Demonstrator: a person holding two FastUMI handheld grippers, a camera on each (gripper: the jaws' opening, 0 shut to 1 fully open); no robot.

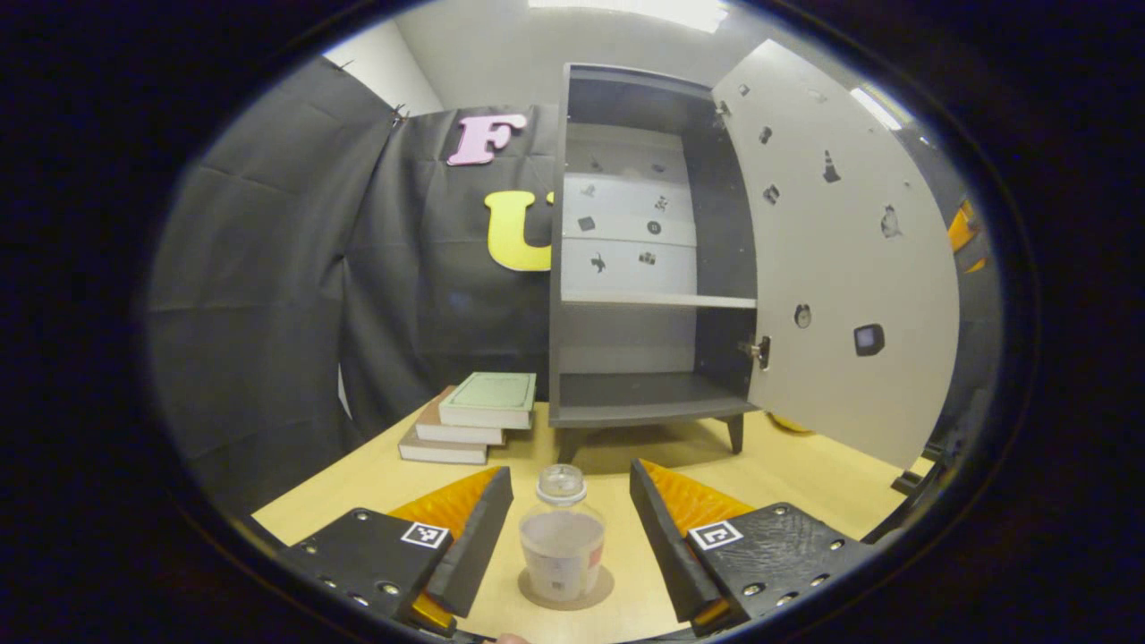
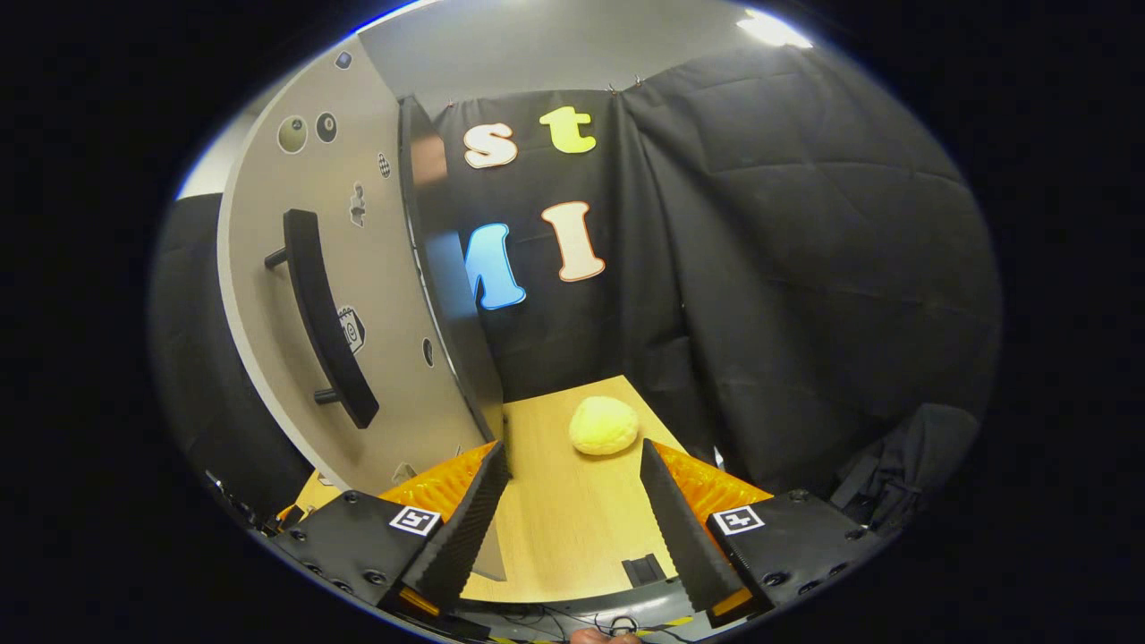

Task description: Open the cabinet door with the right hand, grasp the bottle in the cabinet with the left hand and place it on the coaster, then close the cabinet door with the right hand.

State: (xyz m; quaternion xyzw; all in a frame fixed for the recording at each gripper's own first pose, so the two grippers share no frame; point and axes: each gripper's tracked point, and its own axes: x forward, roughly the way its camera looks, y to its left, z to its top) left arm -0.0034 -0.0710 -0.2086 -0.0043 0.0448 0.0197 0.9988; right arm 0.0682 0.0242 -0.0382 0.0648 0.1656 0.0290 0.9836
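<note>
One bottle (image 1: pixel 562 537) stands upright on one round coaster (image 1: pixel 566 588) on the worktop (image 1: pixel 787 465), between the spread fingers of the left hand-held gripper (image 1: pixel 571 523), which do not touch it. It is clear, with a clear cap, a pale fill and a label low on its side. Behind it, three stacked books (image 1: pixel 472 418) lie beside one dark cabinet (image 1: pixel 626 250), its two shelves bare and its door (image 1: pixel 841 259) swung wide. The right hand-held gripper (image 2: pixel 572 505) is spread, holding nothing, beside the door's one bar handle (image 2: pixel 324 313). One yellow lump (image 2: pixel 604 425) sits ahead.
</note>
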